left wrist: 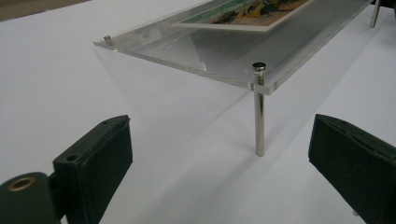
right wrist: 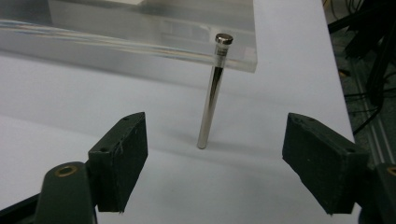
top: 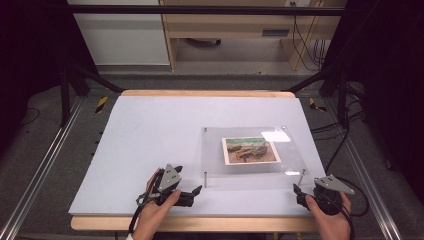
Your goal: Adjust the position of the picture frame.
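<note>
Now your left gripper sits low at the near edge of the table, and its fingers stand wide apart with nothing between them. Just ahead of these fingers, a little toward the right one, the near-left leg of the clear plate stands upright on the table; no finger touches it. The plate lies flat on top of its thin metal legs, raised above the white surface, and a picture card lies on it, farther away than the fingers reach.

Your right gripper is at the other near corner of the plate. Its fingers are also apart and hold nothing. The near-right leg stands just ahead of the gap between them, about in the middle, and it leans slightly; its cap sits at the plate's corner. Both fingers are clear of this leg.
</note>
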Action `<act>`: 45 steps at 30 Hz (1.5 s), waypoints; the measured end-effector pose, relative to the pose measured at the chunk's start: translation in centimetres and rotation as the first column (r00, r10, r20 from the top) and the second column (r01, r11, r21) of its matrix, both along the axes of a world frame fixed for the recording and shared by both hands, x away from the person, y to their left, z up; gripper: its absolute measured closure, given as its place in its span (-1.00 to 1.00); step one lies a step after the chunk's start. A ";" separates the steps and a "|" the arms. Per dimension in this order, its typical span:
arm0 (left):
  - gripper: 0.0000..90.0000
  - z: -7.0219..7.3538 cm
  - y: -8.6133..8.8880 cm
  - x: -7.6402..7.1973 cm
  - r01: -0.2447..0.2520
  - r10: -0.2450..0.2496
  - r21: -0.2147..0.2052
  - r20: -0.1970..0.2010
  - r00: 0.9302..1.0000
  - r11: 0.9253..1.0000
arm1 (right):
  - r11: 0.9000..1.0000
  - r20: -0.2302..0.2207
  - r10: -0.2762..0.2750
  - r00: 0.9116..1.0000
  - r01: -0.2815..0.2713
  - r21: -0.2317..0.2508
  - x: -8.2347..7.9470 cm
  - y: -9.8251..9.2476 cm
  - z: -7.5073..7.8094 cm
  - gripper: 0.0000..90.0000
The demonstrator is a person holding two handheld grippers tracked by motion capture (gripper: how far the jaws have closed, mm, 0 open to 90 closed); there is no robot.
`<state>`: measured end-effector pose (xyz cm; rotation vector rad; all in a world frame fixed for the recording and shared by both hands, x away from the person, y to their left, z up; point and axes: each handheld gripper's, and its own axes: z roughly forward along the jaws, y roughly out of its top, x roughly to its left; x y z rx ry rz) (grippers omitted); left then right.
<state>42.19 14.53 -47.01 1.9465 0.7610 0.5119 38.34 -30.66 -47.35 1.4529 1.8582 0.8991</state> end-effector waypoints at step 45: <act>-0.19 0.0 -2.0 0.3 -0.008 0.002 -0.046 -0.118 0.993 0.999 | 0.974 0.117 0.066 0.991 -0.090 0.209 3.3 -1.0 -0.1 0.88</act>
